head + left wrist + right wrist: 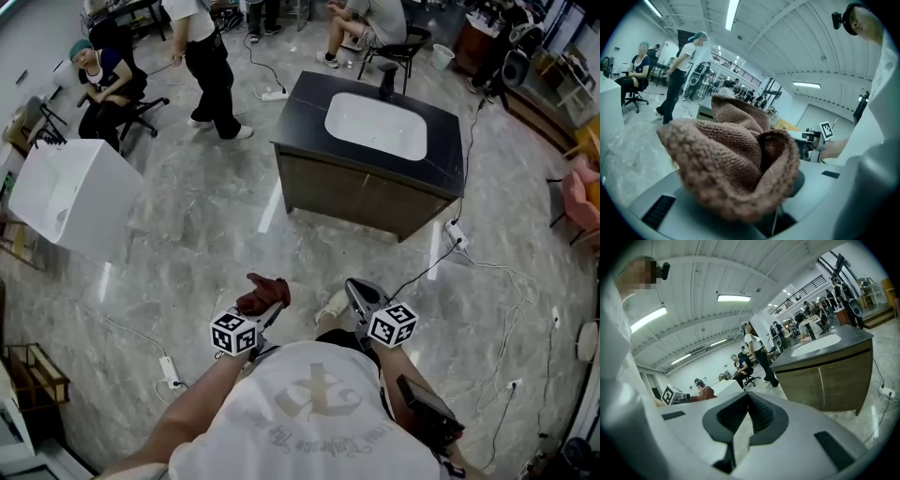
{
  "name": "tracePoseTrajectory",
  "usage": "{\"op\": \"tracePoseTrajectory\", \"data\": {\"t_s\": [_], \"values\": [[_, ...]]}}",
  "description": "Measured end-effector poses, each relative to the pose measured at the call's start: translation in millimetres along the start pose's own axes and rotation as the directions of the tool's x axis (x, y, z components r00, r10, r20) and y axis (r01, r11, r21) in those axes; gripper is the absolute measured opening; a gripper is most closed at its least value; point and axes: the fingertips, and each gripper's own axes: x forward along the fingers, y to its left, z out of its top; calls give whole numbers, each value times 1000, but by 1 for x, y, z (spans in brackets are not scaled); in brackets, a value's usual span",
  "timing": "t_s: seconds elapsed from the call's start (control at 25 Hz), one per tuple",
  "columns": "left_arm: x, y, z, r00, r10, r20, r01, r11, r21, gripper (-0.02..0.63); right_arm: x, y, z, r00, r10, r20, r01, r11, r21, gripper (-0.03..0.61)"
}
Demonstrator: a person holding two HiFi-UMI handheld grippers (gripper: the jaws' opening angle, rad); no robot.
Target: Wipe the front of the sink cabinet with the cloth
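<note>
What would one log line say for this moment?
left gripper: jaws shut on cloth | right gripper: jaws shut, empty | sink cabinet: ahead, not yet reached

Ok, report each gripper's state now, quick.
Left gripper: shut on the brown knitted cloth.
Right gripper: shut, nothing between its jaws.

The cloth (736,154) is coarse-knit, the cabinet (361,197) matt wood.

Open lab or workshop hall: sink cabinet (367,192) freestanding on marble floor (206,234), power strips (170,372) and cables (424,272) trailing, people (98,80) on office chairs (141,111), strip lights (733,298) overhead.
</note>
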Motion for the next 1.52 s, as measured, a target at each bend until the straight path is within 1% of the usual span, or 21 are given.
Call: {"op": "tracePoseTrajectory", "data": {"t_s": [0.12,0.2,0.28,0.44,0.56,0.68,0.88,1.04,1.2,1.32,1.4,1.48,1.52], "values": [[34,10,22,999,-6,-39,6,1000,8,129,13,-28,16,1000,-17,5,17,1000,19,12],[62,10,38,998,-20,-53,21,1000,8,129,16,-50,29,1000,-27,-1,27,1000,9,12],[93,7,53,997,-41,-71,42,999,12,129,16,-75,46,999,-38,0,38,999,-1,12],[158,-3,81,989,-92,-114,97,994,42,129,11,-131,73,998,-67,2,67,998,12,12],[198,-12,95,979,-124,-162,139,987,81,129,10,-164,85,997,-75,33,73,996,52,12],[232,-17,104,966,-136,-222,164,980,114,129,14,-189,98,995,-73,65,69,995,75,12],[250,-14,110,942,-138,-307,188,972,140,129,24,-204,93,993,-84,79,73,988,133,12],[264,11,108,914,-133,-382,199,970,139,129,39,-216,81,989,-120,88,102,976,191,12],[281,30,104,881,-162,-445,241,962,127,129,53,-225,75,978,-187,96,162,962,220,12],[298,36,104,850,-204,-486,299,946,125,129,59,-232,73,962,-256,92,228,942,245,12],[303,51,103,831,-228,-507,332,935,123,129,73,-228,63,951,-298,84,268,928,260,12],[310,69,101,819,-241,-521,349,930,118,129,87,-225,53,938,-339,74,309,913,268,12],[314,78,99,816,-243,-524,349,930,114,129,92,-225,49,930,-359,74,327,903,278,12]]}}
